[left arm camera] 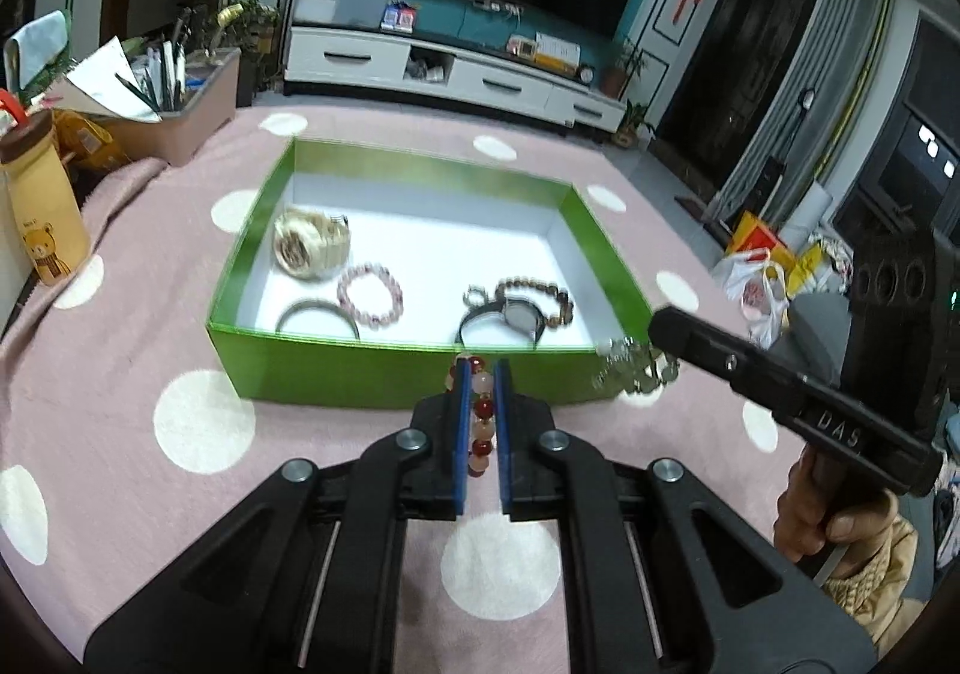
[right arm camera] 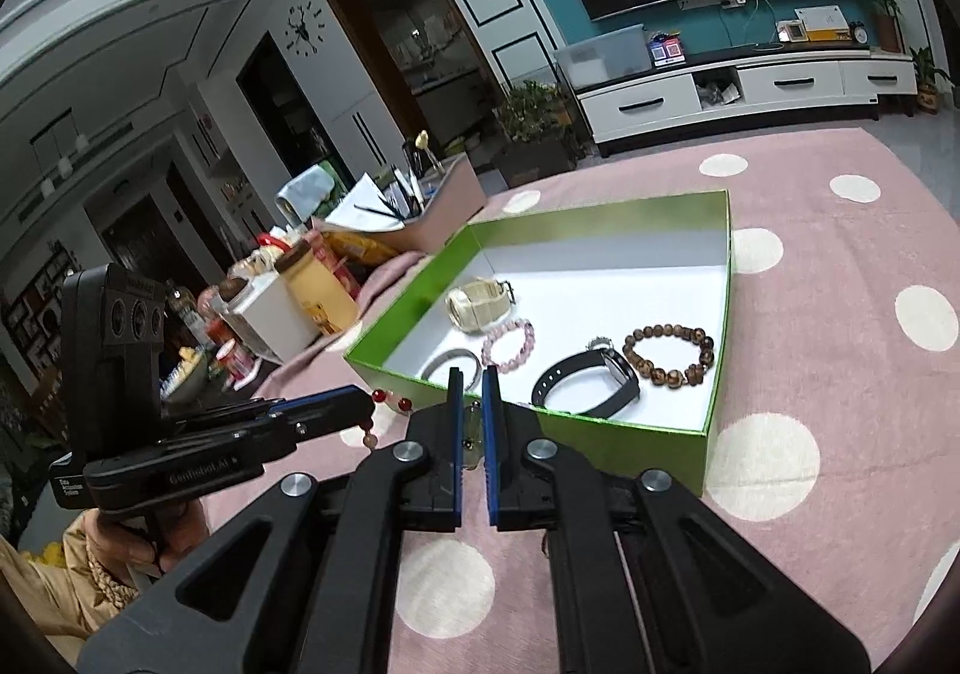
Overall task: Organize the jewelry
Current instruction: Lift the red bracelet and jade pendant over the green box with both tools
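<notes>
A green box (left arm camera: 384,374) (right arm camera: 717,314) with a white floor sits on the pink dotted cloth. In it lie a cream watch (left arm camera: 309,242) (right arm camera: 477,302), a pink bead bracelet (left arm camera: 370,294) (right arm camera: 509,344), a grey bangle (left arm camera: 317,314) (right arm camera: 450,362), a black watch (left arm camera: 501,320) (right arm camera: 585,377) and a brown bead bracelet (left arm camera: 540,299) (right arm camera: 669,355). My left gripper (left arm camera: 482,380) (right arm camera: 360,404) is shut on a red and white bead bracelet (left arm camera: 482,422) (right arm camera: 390,401), just before the box's near wall. My right gripper (right arm camera: 473,377) (left arm camera: 657,326) is shut on a pale clear-bead bracelet (right arm camera: 472,434) (left arm camera: 636,371) at the box's near right corner.
At the table's left stand a pink bin of pens and papers (left arm camera: 180,104) (right arm camera: 420,212), a yellow bear bottle (left arm camera: 42,212) (right arm camera: 315,290), a white box (right arm camera: 270,320) and snack packs. A TV cabinet (left arm camera: 456,74) stands beyond the table.
</notes>
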The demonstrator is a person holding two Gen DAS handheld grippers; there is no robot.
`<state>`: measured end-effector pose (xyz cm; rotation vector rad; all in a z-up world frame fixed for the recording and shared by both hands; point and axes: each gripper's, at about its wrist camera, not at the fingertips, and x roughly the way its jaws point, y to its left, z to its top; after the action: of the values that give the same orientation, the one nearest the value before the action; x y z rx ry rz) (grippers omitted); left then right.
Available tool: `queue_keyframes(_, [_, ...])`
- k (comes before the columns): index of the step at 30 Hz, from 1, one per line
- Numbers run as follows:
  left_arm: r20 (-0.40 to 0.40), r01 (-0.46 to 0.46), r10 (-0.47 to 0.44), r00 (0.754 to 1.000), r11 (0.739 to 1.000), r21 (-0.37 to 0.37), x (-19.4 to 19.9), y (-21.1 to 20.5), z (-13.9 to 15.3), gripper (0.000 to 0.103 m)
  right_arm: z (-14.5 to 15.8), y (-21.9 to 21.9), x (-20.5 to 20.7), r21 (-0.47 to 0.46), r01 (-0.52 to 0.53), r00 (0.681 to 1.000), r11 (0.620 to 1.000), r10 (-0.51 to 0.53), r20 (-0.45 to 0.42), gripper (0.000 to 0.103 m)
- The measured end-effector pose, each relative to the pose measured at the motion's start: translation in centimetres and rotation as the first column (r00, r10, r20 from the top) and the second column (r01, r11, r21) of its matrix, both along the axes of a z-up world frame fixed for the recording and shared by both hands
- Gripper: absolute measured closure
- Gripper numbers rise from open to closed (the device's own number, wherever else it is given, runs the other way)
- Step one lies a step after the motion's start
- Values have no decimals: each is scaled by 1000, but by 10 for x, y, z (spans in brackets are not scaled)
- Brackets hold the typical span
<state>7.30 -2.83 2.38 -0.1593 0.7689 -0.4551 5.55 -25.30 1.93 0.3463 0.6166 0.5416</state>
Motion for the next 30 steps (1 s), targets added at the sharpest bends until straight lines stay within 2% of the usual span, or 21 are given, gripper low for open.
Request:
queue_keyframes(6, [81, -35, 38, 996, 999, -32, 7, 5, 31, 96, 12, -6, 0, 26, 26, 999, 999, -27, 36, 98])
queue_keyframes(10, [108, -51, 54, 993, 998, -35, 14, 4, 43, 96, 27, -9, 4, 30, 48, 996, 998, -50, 76, 98])
queue_keyframes(18, [110, -76, 78, 991, 997, -24, 37, 2, 48, 96, 44, -13, 15, 16, 79, 989, 997, -80, 124, 98])
queue_keyframes(30, [92, -121, 121, 988, 993, 4, 70, 5, 42, 96, 44, -17, 42, -2, 112, 989, 994, -111, 102, 98])
